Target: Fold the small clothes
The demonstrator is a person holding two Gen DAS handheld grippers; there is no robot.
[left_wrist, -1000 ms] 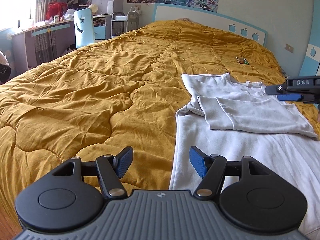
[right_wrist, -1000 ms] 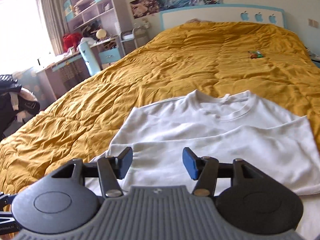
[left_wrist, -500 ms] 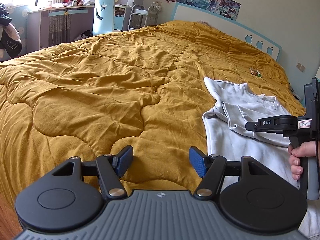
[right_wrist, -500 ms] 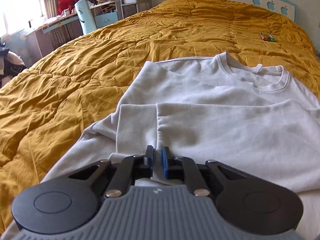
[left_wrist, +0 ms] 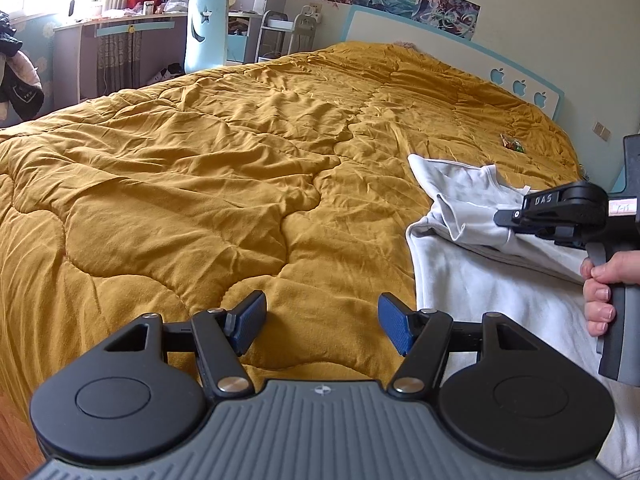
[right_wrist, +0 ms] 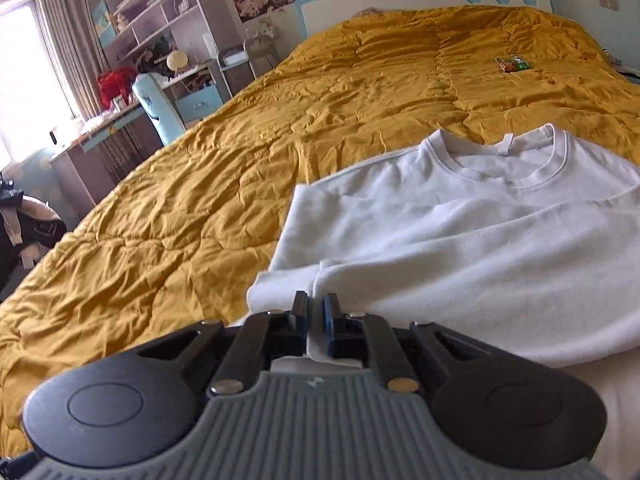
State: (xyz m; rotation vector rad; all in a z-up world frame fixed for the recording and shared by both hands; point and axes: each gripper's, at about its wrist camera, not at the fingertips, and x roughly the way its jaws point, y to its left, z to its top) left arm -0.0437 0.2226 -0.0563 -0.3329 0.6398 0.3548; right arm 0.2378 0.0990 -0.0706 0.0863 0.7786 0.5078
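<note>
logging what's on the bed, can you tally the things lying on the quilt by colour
white: 1, the shirt
green and orange: 1, a small packet, too small to tell what it is
total: 2, both on the yellow quilt

The right gripper (right_wrist: 316, 322), open a second ago, has been closed on the folded edge of the white shirt (right_wrist: 460, 248).
</note>
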